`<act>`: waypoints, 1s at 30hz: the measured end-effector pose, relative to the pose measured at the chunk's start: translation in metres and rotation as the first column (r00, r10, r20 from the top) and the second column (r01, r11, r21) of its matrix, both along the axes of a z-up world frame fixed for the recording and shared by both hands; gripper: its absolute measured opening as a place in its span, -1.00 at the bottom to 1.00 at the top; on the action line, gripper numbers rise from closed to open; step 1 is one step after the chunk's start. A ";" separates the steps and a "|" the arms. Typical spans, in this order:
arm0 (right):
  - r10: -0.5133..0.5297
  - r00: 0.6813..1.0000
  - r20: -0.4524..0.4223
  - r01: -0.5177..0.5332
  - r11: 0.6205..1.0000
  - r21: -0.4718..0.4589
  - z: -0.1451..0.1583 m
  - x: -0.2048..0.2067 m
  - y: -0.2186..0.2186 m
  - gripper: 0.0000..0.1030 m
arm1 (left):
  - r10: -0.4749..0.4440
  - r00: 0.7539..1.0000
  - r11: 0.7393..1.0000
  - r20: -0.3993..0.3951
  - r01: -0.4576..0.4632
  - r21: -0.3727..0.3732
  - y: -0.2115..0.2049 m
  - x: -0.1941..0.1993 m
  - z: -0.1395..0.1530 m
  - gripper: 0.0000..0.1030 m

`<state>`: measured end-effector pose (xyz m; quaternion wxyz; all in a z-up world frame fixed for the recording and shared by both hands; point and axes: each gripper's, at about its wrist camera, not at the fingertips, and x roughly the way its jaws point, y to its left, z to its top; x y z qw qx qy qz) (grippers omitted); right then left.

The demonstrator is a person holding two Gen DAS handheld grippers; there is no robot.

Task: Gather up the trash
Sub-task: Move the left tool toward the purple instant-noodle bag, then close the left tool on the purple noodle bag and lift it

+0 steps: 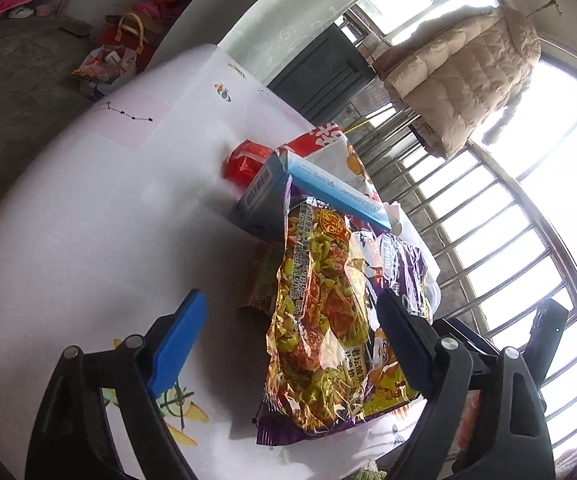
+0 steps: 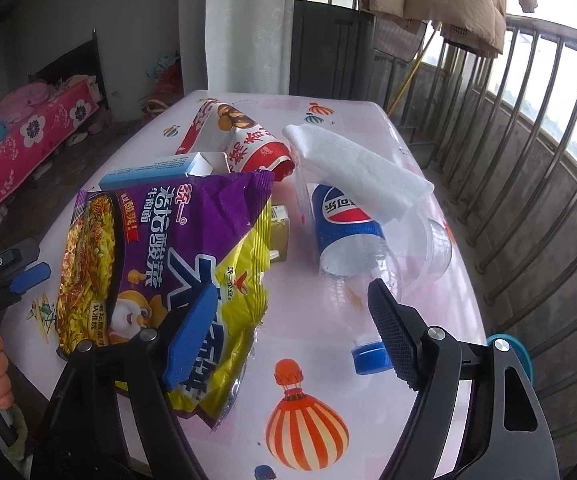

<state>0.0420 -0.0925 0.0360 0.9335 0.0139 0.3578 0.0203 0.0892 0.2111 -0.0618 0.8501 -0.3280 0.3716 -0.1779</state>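
Observation:
A purple and yellow noodle wrapper (image 2: 160, 264) lies on the pink table (image 2: 428, 312); it also shows in the left wrist view (image 1: 328, 320). My left gripper (image 1: 292, 320) is open, its fingers on either side of the wrapper. My right gripper (image 2: 292, 316) is open above the table, its blue pad (image 2: 192, 336) over the wrapper's edge. An empty Pepsi bottle (image 2: 348, 232) lies ahead of it with a white tissue (image 2: 356, 168) across it and a blue cap (image 2: 370, 356) near the black finger. A blue carton (image 1: 284, 188) and a red paper cup (image 2: 248, 140) lie behind.
A small olive box (image 2: 280, 232) sits between wrapper and bottle. A clear plastic cup (image 2: 432, 248) lies to the bottle's right. A red packet (image 1: 244, 160) lies past the carton. The balcony railing (image 2: 528, 140) runs along the table's right. A bed (image 2: 28, 132) stands at the left.

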 end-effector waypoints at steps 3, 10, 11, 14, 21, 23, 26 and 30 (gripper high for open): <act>0.007 1.000 -0.022 -0.007 1.000 0.020 -0.006 0.004 -0.001 0.31 | -0.039 0.998 0.996 -0.059 0.034 -0.085 -0.004 0.016 -0.016 0.44; 0.034 0.998 -0.061 -0.030 0.997 0.070 -0.015 0.011 -0.001 0.11 | -0.084 0.995 0.977 -0.052 0.072 -0.199 -0.009 0.027 -0.021 0.14; 0.039 0.997 -0.063 -0.034 0.997 0.076 -0.016 0.011 -0.001 0.09 | -0.088 0.995 0.972 -0.045 0.076 -0.224 -0.008 0.025 -0.020 0.12; 0.050 0.997 -0.061 -0.045 0.995 0.087 -0.017 0.009 0.000 0.04 | -0.093 0.996 0.966 -0.011 0.088 -0.242 -0.006 0.018 -0.014 -0.01; 0.049 0.998 -0.048 -0.044 0.994 0.101 -0.015 -0.002 -0.005 0.01 | -0.102 0.994 0.981 0.026 0.104 -0.165 -0.011 0.007 0.000 -0.71; 0.040 0.999 -0.036 -0.036 0.994 0.104 -0.012 -0.006 -0.009 0.01 | -0.109 0.993 0.977 0.045 0.116 -0.177 -0.011 0.004 0.003 -0.80; 0.025 1.000 -0.011 -0.024 0.994 0.104 -0.006 -0.014 -0.016 0.01 | -0.119 0.990 0.968 0.071 0.132 -0.215 -0.009 0.000 0.007 -0.86; -0.004 1.000 0.025 0.002 0.995 0.104 0.002 -0.026 -0.027 0.01 | -0.141 0.986 0.938 0.092 0.163 -0.305 -0.005 -0.005 0.010 -0.91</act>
